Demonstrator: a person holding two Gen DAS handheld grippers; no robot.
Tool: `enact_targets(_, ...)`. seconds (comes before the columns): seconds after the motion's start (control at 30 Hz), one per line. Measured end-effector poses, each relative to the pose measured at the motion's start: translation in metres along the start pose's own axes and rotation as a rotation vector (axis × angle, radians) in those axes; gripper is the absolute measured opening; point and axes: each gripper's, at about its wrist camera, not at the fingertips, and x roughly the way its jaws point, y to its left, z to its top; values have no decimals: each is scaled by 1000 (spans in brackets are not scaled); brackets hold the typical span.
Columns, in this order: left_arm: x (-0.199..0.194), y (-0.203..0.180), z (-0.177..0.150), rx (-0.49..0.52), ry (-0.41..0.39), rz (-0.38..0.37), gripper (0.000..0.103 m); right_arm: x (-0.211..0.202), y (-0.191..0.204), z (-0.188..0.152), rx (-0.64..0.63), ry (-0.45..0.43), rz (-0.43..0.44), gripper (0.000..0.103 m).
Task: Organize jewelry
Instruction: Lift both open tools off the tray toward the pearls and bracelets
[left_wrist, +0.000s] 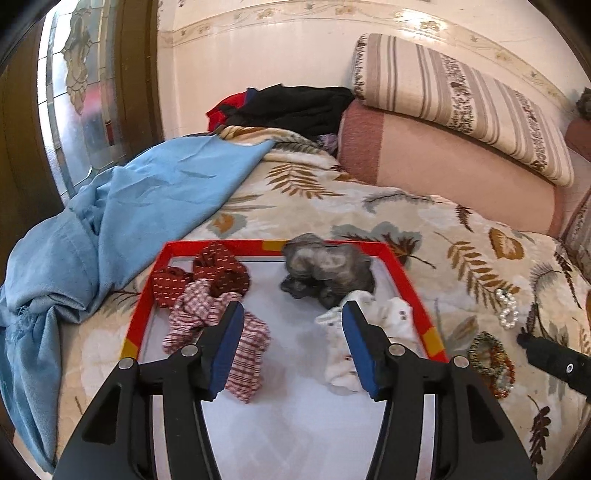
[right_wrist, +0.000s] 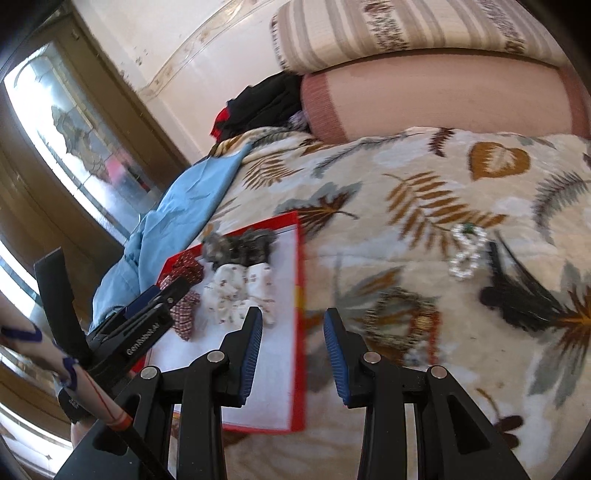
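Left wrist view: the left tool (left_wrist: 293, 314) hung released over the red-framed tray (left_wrist: 413, 280) on the bed (left_wrist: 424, 221), nothing between its blue pads. On the tray lay a dark red scrunchie (left_wrist: 218, 267), a checked scrunchie (left_wrist: 221, 325), a grey scrunchie (left_wrist: 325, 269) and a white scrunchie (left_wrist: 395, 314). Off the tray, to the right, a pearl bracelet (left_wrist: 506, 310) and a beaded bracelet (left_wrist: 491, 358) rested on the bedspread.

Right wrist view: the right tool (right_wrist: 293, 321) stood released and empty above the tray's right edge (right_wrist: 301, 295). The beaded bracelet (right_wrist: 402, 321) lay just beyond its right finger, the pearl bracelet (right_wrist: 467, 251) farther off, beside a black hair clip (right_wrist: 517, 295).
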Motion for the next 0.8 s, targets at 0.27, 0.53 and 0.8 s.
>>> enact_targets(0.27, -5, -35, -7, 44, 12, -121, 54, -42, -71, -8, 132, -59, -45, 41)
enact_targets(0.53, 0, -60, -14, 76, 25, -150, 54, -22, -95, -29, 125, 43, -67, 43)
enact_targets(0.8, 3, -59, -15, 70, 37, -153, 54, 31, -78, -27, -12, 123, -159, 13)
